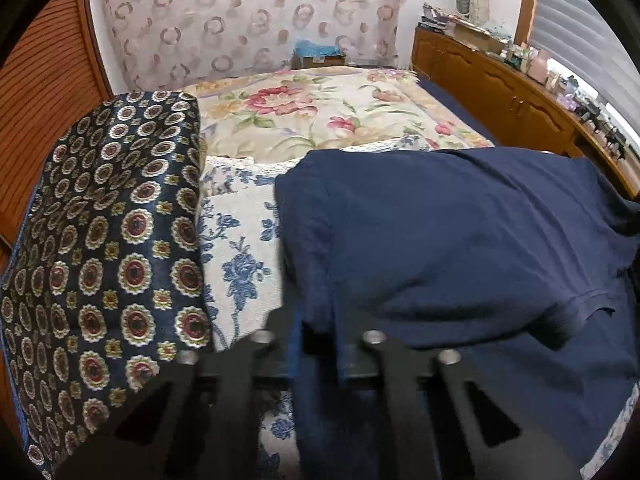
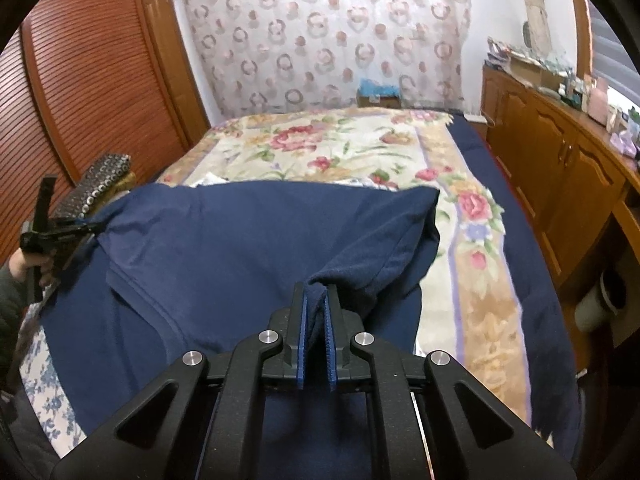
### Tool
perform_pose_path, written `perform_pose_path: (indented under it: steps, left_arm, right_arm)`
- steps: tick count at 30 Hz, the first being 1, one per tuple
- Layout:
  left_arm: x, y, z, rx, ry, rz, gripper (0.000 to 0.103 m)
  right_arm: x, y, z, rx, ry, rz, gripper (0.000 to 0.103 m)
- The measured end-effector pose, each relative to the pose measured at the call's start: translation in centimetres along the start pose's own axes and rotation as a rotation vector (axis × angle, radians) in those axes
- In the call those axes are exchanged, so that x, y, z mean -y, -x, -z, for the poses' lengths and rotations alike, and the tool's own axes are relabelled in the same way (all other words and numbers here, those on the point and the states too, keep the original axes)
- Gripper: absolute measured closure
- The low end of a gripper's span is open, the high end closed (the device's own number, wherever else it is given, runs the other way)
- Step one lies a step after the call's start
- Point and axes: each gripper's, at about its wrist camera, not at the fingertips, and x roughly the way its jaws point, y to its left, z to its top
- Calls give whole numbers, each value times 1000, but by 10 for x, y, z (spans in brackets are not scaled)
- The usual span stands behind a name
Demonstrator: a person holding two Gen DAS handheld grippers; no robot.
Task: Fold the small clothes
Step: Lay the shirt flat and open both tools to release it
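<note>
The right hand-held gripper (image 2: 316, 312) is built of matte black plastic, with angular linkage arms pinned by four round silver screws and pierced by triangular cut-outs. Its two fingers are faced with blue ribbed pads (image 2: 301, 332) (the ridges are seen edge-on). The left hand-held gripper (image 1: 316, 344) is made to the same black pattern. A dark sleeve (image 2: 10, 304) is worn.

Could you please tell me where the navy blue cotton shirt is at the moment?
The navy blue cotton shirt lies spread across the near end of the floral bedspread, pinched at one edge by the right gripper and at the other by the left gripper.
</note>
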Motion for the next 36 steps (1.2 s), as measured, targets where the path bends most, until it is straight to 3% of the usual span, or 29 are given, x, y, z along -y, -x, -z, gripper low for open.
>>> perform_pose_path:
  steps: [9,17,36]
  left_arm:
    - [1,58,-10,166,16,56,100]
    - [1,115,3,278,12,86,100]
    - [3,166,87,322,23,81,100]
  right_arm:
    - [-8,28,-19,76,21,4,99]
    - [-22,71,-24,153,37,9,99]
    - [-41,124,53,144,31,18,99]
